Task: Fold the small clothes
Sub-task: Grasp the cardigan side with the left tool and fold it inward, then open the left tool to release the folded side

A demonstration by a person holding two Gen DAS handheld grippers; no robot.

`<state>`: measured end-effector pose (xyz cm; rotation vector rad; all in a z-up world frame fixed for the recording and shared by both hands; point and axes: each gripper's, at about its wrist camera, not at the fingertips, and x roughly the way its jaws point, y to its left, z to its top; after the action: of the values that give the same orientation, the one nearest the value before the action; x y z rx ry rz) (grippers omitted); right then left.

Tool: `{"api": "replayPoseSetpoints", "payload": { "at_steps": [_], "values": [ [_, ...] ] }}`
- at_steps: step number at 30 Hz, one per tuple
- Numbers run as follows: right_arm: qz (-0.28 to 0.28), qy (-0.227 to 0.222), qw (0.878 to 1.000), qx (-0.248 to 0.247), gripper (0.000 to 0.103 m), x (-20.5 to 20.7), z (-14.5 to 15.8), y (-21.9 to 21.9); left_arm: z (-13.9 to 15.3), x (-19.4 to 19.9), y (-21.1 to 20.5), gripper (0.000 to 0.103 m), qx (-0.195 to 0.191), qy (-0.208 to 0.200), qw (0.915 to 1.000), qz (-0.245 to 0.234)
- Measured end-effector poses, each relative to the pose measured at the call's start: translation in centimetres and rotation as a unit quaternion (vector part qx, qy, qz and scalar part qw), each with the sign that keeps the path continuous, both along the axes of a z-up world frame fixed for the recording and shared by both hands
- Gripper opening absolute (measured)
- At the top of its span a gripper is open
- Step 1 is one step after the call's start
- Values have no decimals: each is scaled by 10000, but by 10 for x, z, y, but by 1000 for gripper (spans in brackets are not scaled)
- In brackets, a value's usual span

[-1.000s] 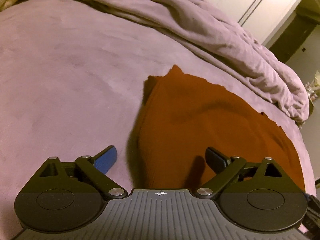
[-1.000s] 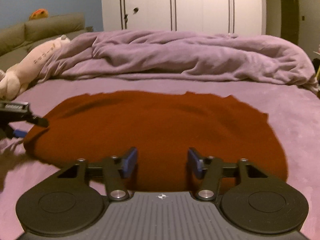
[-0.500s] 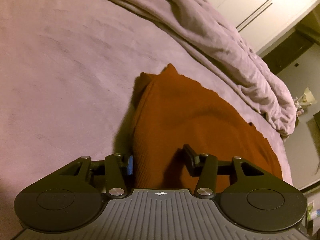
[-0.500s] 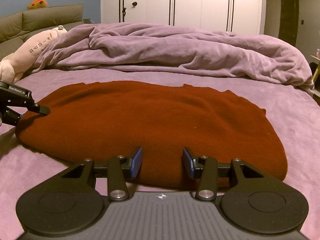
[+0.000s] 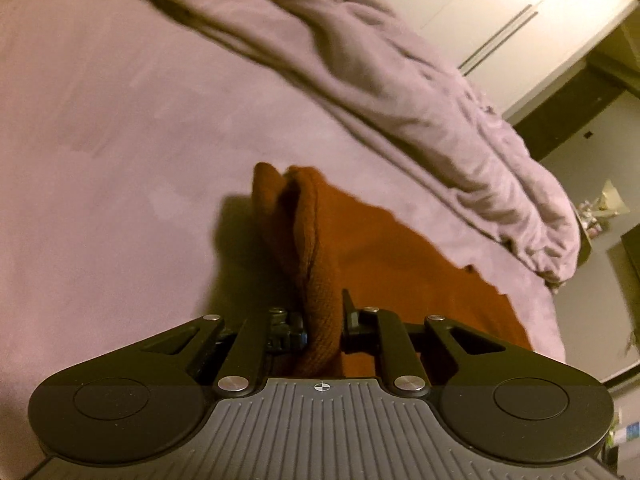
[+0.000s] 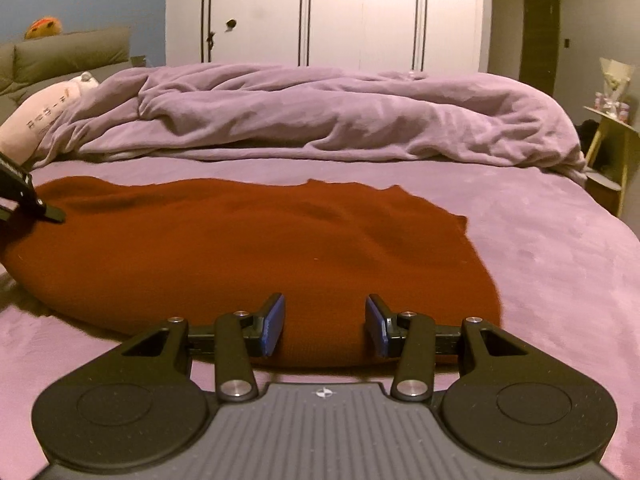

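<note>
With my left claw (image 5: 324,326) pinching the sweater's (image 6: 248,248) left edge, my right claw (image 6: 325,326) gapes empty over the near hem; it should clamp next.

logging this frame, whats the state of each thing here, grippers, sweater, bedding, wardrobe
left gripper: shut on the sweater's edge
right gripper: open, over the near edge
sweater: spread on the bed, left edge pinched up
duvet: bunched up at the far side
wardrobe: doors shut

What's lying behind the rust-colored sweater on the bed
Behind the rust sweater a crumpled lilac duvet lies across the bed, with white wardrobes beyond. Whatever lies under the duvet is hidden.
</note>
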<state>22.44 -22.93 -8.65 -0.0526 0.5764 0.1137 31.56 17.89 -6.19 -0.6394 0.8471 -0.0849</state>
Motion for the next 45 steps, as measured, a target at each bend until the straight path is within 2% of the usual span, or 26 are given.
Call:
{"api": "replayPoseSetpoints", "payload": {
  "at_steps": [5, 9, 13, 15, 17, 19, 20, 21, 24, 26, 28, 30, 32, 34, 37, 41, 44, 45],
  "values": [
    [-309, -60, 9990, -306, 44, 0, -1, -13, 35, 3, -52, 14, 393, -203, 9983, -377],
    [-494, -8, 9988, -23, 44, 1, -4, -29, 56, 13, -123, 14, 656, -417, 9926, -928],
    [-541, -63, 9985, 82, 44, -4, -4, -38, 40, 30, -189, 11, 596, -344, 9909, -1154],
    [-559, -45, 9984, 92, 44, -5, -4, -42, 20, 37, -214, 11, 571, -69, 9913, -1185],
    [-566, -10, 9983, 110, 44, -7, -5, -46, -2, 41, -236, 11, 768, 220, 9874, -1369],
    [-571, 2, 9983, 88, 44, -9, -6, -51, -10, 34, -246, 12, 1077, 152, 9813, -1590],
    [-562, 9, 9984, 76, 44, -9, -6, -53, -3, 25, -248, 18, 1224, -47, 9762, -1790],
    [-548, 13, 9985, 77, 44, -10, -6, -55, 5, 17, -246, 26, 1215, -216, 9738, -1910],
    [-566, 36, 9983, 126, 44, -10, -9, -61, 37, -11, -221, 35, 849, -646, 9739, -2001],
    [-604, 29, 9980, 200, 44, -9, -9, -61, 55, -25, -198, 42, 814, -905, 9767, -1766],
    [-584, -17, 9981, 206, 44, -8, -7, -57, 62, -30, -170, 46, 939, -1003, 9821, -1288],
    [-498, -50, 9986, 176, 44, -7, -5, -51, 55, -28, -146, 46, 1215, -854, 9858, -781],
    [-402, -53, 9991, 84, 44, -5, -5, -42, 38, -22, -123, 46, 1493, -517, 9870, -288],
    [-296, -18, 9996, 26, 44, -2, -7, -35, 13, -15, -113, 46, 1601, -136, 9869, -123],
    [-242, 207, 9994, -136, 44, 6, -11, -28, -13, -9, -116, 46, 1397, 55, 9900, -209],
    [-172, 174, 9995, -186, 44, 12, -2, -21, -21, -1, -132, 46, 1229, -126, 9911, -486],
    [2, 89, 9999, -56, 44, 20, 11, -10, -23, -11, -137, 47, 1362, -216, 9889, -551],
    [73, 74, 9999, 2, 44, 22, 14, -5, -23, -14, -135, 47, 1301, -222, 9898, -541]
  ]
}}
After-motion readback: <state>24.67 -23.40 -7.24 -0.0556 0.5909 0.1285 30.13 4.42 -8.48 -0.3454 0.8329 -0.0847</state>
